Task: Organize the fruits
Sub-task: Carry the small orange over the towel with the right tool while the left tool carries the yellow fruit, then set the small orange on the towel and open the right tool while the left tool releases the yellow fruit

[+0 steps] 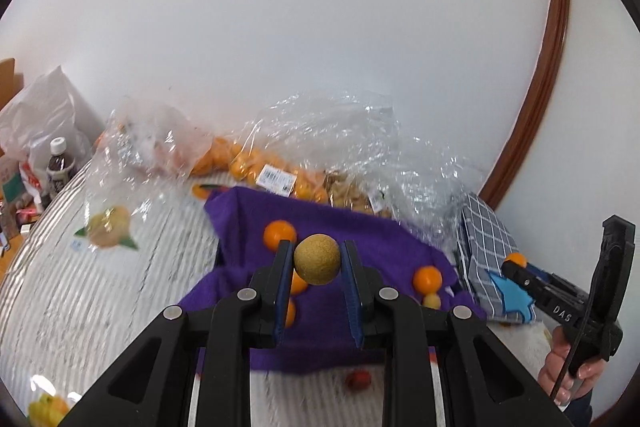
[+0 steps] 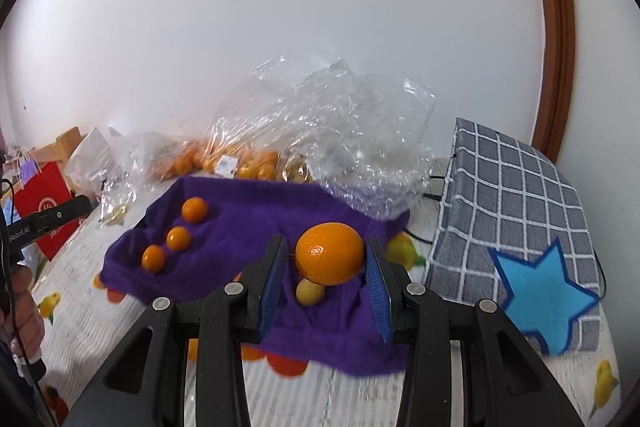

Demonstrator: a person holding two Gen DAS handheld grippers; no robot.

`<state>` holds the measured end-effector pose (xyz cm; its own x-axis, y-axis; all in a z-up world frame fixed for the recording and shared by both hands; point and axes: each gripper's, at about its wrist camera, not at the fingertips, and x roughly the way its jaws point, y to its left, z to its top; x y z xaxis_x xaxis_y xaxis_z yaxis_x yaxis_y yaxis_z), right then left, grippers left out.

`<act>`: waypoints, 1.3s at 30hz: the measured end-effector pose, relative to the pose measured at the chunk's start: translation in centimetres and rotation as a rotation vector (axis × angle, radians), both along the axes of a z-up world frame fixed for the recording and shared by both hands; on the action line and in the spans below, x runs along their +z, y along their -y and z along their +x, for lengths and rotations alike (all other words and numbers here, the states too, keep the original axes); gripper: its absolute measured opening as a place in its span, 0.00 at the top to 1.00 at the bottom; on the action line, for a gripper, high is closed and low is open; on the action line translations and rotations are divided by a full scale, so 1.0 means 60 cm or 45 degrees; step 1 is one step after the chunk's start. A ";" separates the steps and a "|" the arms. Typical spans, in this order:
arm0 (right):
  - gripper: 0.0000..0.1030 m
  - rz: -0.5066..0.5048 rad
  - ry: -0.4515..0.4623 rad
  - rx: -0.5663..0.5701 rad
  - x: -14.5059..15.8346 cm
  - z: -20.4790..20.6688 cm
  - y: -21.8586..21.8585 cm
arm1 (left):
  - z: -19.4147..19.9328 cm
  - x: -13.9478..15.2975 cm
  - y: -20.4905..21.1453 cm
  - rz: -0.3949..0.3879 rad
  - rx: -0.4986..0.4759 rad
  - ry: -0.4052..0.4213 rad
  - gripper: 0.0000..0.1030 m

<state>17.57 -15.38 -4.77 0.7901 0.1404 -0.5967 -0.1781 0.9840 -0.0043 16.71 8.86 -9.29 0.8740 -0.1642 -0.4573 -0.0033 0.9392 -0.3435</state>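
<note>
The left tool (image 1: 317,261) clamps a round tan fruit (image 1: 317,259) above the purple cloth (image 1: 360,227); it is too round to show a long axis. The right tool (image 2: 326,261) grips an orange (image 2: 330,253), its wider axis lying across the blue pads (image 2: 378,291). "DAS" shows on the right tool's body, and a white label (image 1: 275,179) on the bagged oranges (image 1: 244,163) is unreadable.

"DAS" on right hand-held gripper (image 1: 516,269); "Robot.AI" on left hand-held gripper (image 2: 80,205); fruit-bag label (image 1: 276,180) illegible.
</note>
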 end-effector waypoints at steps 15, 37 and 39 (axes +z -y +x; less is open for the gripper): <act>0.62 -0.022 -0.192 0.010 -0.086 0.048 0.012 | 0.066 -0.092 0.009 -0.115 0.019 -0.090 0.78; 0.48 -0.047 -0.329 0.061 -0.124 0.055 -0.008 | 0.112 -0.121 0.061 -0.038 -0.067 -0.315 0.78; 0.45 -0.023 -0.293 0.069 -0.114 0.050 -0.004 | 0.122 -0.118 0.075 -0.008 -0.072 -0.330 0.78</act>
